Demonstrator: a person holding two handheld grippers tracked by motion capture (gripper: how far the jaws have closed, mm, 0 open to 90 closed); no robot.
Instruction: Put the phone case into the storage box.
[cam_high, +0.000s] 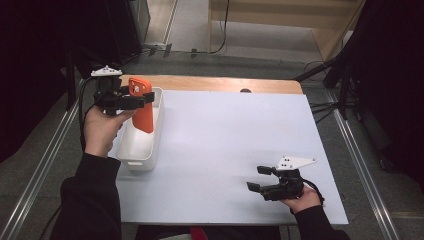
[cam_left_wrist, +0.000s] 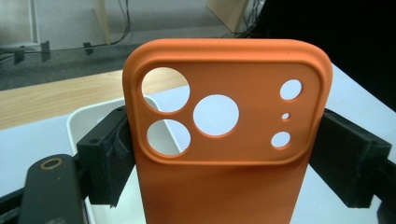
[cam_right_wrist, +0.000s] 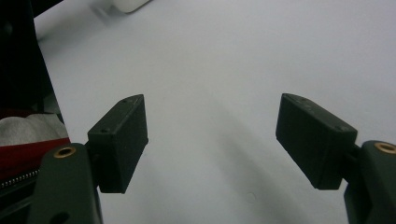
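Note:
An orange phone case (cam_high: 143, 109) with round camera cut-outs is clamped upright by its two long edges in my left gripper (cam_high: 145, 98), shut on it. It hangs over the far end of a white bin (cam_high: 136, 161) at the table's left side. In the left gripper view the orange phone case (cam_left_wrist: 224, 154) stands between the black pads (cam_left_wrist: 109, 163), with the white bin (cam_left_wrist: 81, 119) behind it. My right gripper (cam_high: 255, 178) rests low near the front right of the white tabletop (cam_high: 225, 140), open. Nothing lies between the jaws of my right gripper (cam_right_wrist: 212, 140).
A strip of wooden table (cam_high: 215, 83) shows behind the white top, with a small dark spot (cam_high: 245, 90) at its edge. Metal rails run along both sides on the floor. A stand's legs and cables (cam_high: 335, 75) sit at the back right.

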